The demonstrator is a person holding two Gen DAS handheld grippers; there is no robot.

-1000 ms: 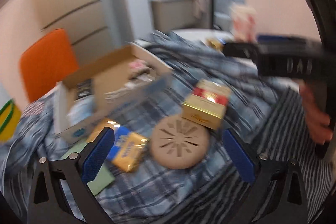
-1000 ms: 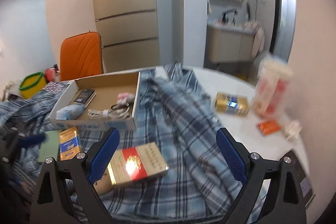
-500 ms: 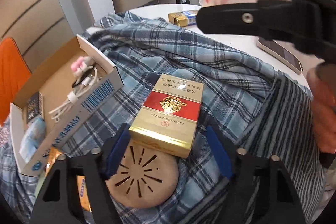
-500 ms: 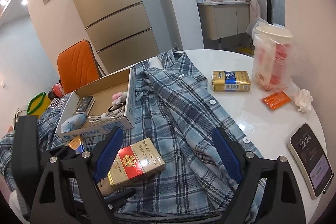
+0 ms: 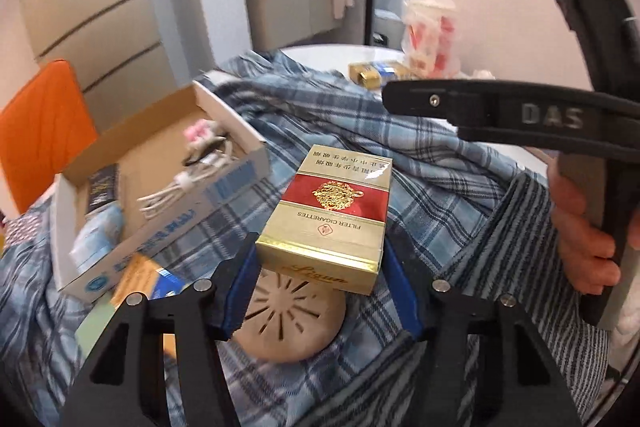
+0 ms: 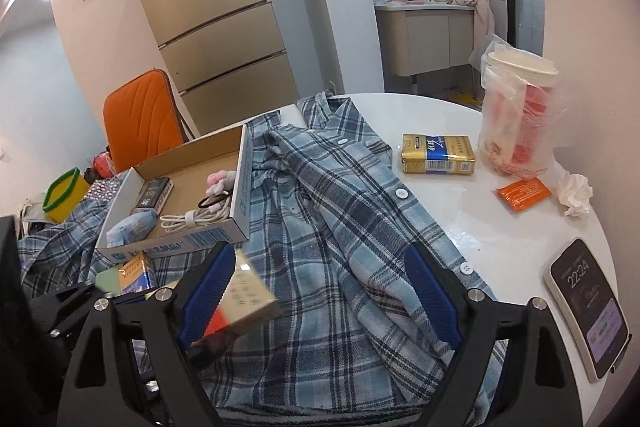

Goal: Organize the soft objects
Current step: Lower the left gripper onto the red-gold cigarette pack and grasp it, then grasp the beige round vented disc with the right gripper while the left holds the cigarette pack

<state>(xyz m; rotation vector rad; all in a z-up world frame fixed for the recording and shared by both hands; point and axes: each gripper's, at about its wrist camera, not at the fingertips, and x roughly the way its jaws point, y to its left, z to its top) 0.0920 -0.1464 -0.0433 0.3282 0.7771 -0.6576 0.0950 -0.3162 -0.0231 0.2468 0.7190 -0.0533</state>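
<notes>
**Left gripper clamps the red cigarette pack above the plaid shirt**

The left gripper [image 5: 320, 263] has just been closing, and its two blue pads now press the sides of one red and gold cigarette pack [image 5: 332, 211], which looks lifted off the cloth, though the close view makes that hard to judge. Under the pack lies one round tan disc [image 5: 288, 323] with slots cut in it. Just left of the disc sit an orange and blue packet [image 5: 144, 275] and a pale green card [image 5: 94, 323].

The right gripper [image 6: 320, 291] hangs with its two blue pads spread wide and nothing between them, over one blue plaid shirt [image 6: 340, 211] spread across the round white table [image 6: 500, 227]. A hand [image 5: 580, 227] grips its handle.

On the shirt's left part stands one open cardboard box [image 6: 240, 163] with a white cable [image 6: 192, 217], a pink hair tie [image 6: 218, 183], a tissue pack [image 6: 132, 227] and a dark packet [image 6: 154, 191] inside.

On the bare table are a second cigarette pack [image 6: 438, 155], gold and blue, one bagged cup [image 6: 520, 111], one orange sachet [image 6: 524, 193], one crumpled tissue [image 6: 576, 193] and one phone [image 6: 586, 307]. One orange chair [image 6: 140, 119] stands behind.
</notes>
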